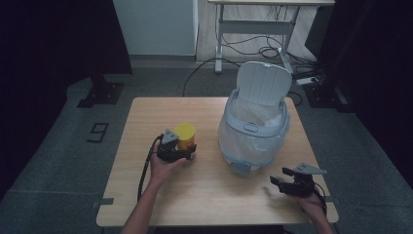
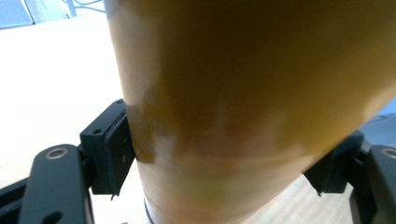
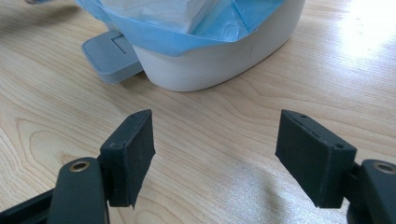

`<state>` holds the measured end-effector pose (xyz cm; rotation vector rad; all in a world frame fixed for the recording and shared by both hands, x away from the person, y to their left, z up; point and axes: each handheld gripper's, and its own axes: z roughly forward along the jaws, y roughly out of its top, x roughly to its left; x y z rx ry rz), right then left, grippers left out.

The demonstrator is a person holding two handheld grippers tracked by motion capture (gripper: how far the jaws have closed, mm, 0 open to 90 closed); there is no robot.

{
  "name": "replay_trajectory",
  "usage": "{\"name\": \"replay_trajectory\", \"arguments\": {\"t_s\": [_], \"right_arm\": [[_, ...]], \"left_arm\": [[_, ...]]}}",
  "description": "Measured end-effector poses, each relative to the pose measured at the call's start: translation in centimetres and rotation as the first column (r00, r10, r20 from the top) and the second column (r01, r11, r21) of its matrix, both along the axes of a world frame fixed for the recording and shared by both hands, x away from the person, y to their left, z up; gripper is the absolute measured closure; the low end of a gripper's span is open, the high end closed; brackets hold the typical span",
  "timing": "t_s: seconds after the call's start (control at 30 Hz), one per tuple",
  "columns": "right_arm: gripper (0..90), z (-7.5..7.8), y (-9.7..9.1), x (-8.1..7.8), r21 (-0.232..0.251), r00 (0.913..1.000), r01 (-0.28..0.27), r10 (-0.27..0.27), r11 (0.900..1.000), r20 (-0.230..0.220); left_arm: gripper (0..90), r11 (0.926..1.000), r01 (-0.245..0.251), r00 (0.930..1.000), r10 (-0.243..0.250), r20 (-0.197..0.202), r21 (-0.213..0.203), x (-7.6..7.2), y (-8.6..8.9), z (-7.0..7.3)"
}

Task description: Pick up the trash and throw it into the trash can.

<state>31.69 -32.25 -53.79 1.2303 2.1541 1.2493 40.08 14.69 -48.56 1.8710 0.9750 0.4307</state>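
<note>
A yellow cylindrical container [image 1: 185, 135] with a yellow lid stands left of the table's middle. My left gripper [image 1: 187, 151] is shut on its lower part. In the left gripper view the container [image 2: 243, 70] sits between the jaws of the left gripper [image 2: 224, 158], and both pads [image 2: 116, 144] press against its sides. My right gripper [image 1: 278, 182] rests low near the front right of the table. Its jaws stand open with nothing between them. The right gripper view has the right gripper [image 3: 215, 135] over bare wood.
A white pedal bin [image 1: 253, 131] with its lid raised and a pale blue liner stands right of the container on the wooden table [image 1: 204, 195]. Its grey pedal [image 3: 109, 56] points at the front edge, just ahead of the right gripper. Desk legs and cables lie on the floor behind.
</note>
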Motion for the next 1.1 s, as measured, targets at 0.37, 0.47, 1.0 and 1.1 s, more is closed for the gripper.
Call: {"name": "replay_trajectory", "arguments": {"t_s": [0.37,0.47,1.0,1.1], "right_arm": [[27.2,-0.1,-0.2,0.0,0.000,0.9999,0.012,-0.012,0.9999,-0.006],[27.3,-0.1,-0.3,0.0,0.001,0.9999,0.014,-0.014,0.9999,-0.007],[27.2,-0.3,-0.2,0.0,-0.005,0.9998,0.014,-0.014,0.9999,-0.015],[27.3,-0.3,-0.2,0.0,-0.005,0.9998,0.012,-0.012,0.9999,-0.016]], "left_arm": [[22.0,0.9994,0.033,0.9992,-0.033,0.021,-0.006,-2.1,1.1,1.8],[22.1,0.9991,0.039,0.9991,-0.038,0.018,-0.015,-2.4,1.4,2.1],[22.2,0.9955,0.085,0.9937,-0.082,0.077,-0.042,-3.5,1.7,6.5],[22.2,0.9944,0.091,0.9927,-0.087,0.084,-0.054,-3.7,1.6,7.3]]}}
